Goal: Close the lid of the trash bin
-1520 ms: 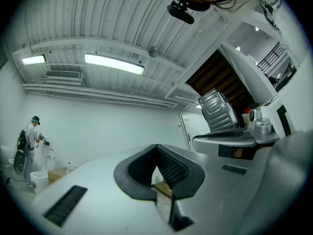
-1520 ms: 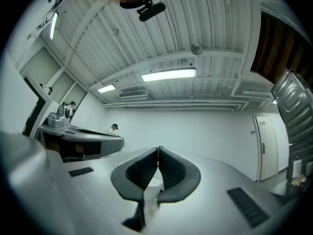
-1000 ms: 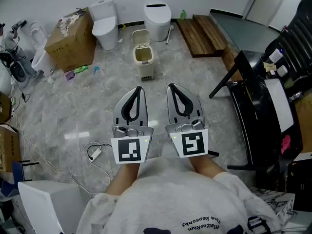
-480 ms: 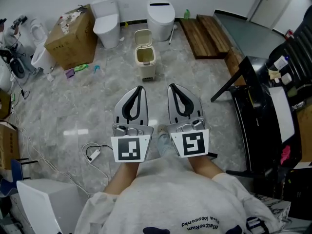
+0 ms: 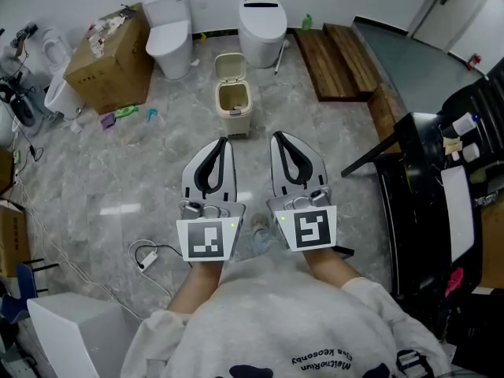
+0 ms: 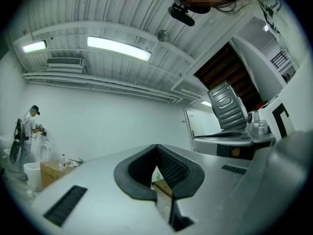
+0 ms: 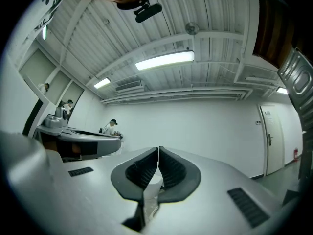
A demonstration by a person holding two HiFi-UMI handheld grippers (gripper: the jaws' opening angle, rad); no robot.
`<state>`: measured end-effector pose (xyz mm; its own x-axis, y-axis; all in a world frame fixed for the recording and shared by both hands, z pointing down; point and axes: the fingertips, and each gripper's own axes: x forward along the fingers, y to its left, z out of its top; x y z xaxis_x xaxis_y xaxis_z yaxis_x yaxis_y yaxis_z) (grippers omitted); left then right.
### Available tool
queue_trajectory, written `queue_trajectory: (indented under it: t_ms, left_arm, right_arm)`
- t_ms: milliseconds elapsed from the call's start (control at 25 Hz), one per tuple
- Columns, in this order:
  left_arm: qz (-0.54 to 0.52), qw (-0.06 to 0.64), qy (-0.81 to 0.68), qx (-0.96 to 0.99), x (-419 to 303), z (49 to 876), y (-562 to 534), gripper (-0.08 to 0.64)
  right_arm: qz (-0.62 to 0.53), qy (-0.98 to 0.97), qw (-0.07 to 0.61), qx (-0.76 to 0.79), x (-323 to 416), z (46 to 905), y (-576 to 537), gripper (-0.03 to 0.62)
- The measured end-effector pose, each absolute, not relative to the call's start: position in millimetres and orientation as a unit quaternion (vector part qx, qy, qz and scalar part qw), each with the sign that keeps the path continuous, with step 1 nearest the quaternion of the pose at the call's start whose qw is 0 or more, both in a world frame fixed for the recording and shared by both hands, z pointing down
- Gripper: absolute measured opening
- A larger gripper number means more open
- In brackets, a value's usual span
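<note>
We hold the left tool (image 5: 221, 144) and right tool (image 5: 278, 138) closed tip to tip, both empty. The trash bin (image 5: 235, 102) stands on the floor (image 5: 150, 172) ahead of both tips, well apart, its lid (image 5: 228, 65) upright. The lid looks like light, stiff, hinged plastic; we would push its top edge.

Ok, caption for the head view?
Left gripper and right gripper, both shut, short of the open trash bin.

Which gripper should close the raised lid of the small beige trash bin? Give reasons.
Left, probably: the left gripper lines up almost straight with the small beige trash bin; the right gripper sits further aside. Both shut, empty.
</note>
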<state>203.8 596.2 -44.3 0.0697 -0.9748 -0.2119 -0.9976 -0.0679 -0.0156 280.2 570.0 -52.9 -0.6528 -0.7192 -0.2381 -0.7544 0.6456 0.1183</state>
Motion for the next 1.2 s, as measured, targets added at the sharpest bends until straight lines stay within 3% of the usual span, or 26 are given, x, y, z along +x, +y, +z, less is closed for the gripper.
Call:
queue_trajectory:
  t_ms: [480,960,1200]
  left_arm:
    - [0.057,0.072,0.704,-0.704,181.5,-36.0,458.8,0.02]
    - [0.051,0.068,0.713,-0.696,160.8,-36.1,410.2,0.02]
    - [0.05,0.067,0.705,-0.704,155.4,-28.4,382.7,0.02]
  right_arm:
    - [0.087,0.919,0.075,-0.376,257.4,-38.3,427.6,0.032]
    - [0.08,0.924,0.068,-0.368,240.3,-32.9,374.9,0.032]
    - [0.087,0.923,0.027,-0.375,237.4,-16.0,349.1,0.032]
